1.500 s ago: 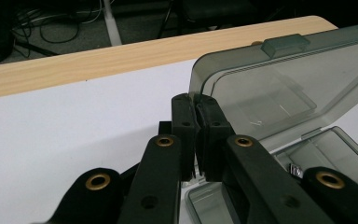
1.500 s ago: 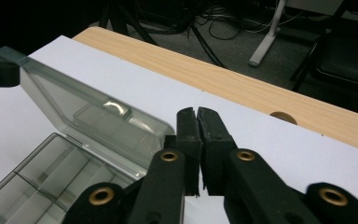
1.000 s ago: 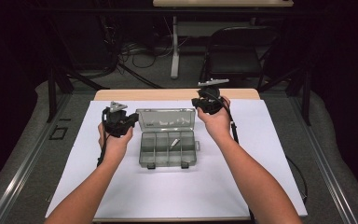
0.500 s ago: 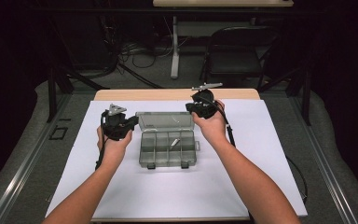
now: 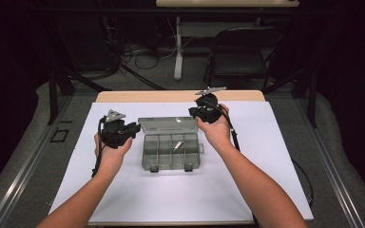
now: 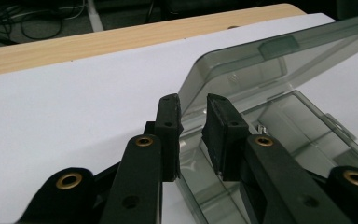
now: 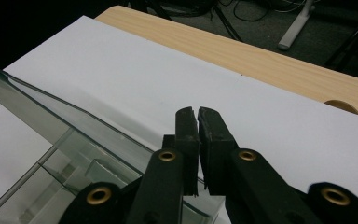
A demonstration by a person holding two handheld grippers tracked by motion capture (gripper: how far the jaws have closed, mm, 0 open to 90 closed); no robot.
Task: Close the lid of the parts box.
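Now your clear compartment box (image 5: 171, 151) sits on the white sheet (image 5: 266, 166) near the middle of the table (image 5: 180, 96), closer to the far edge than to your side, with its lid (image 5: 167, 125) swung up and leaning back toward the far edge. A small pale part (image 5: 178, 146) lies in one of the middle compartments.

Your left gripper (image 5: 132, 129) is at the box's left end, level with the hinge line. In the left gripper view its jaws stand a narrow gap apart and have just been opening; the left corner of the lid (image 6: 279, 65) sits beyond and between the pads (image 6: 169, 122), and I cannot tell whether either pad touches it.

Your right gripper (image 5: 193, 112) is at the far right corner of the box, by the lid's right end. In the right gripper view (image 7: 198, 122) its jaws are almost together with only a sliver between them and nothing in it; the box's right wall (image 7: 88, 135) runs just beside them on the sheet.
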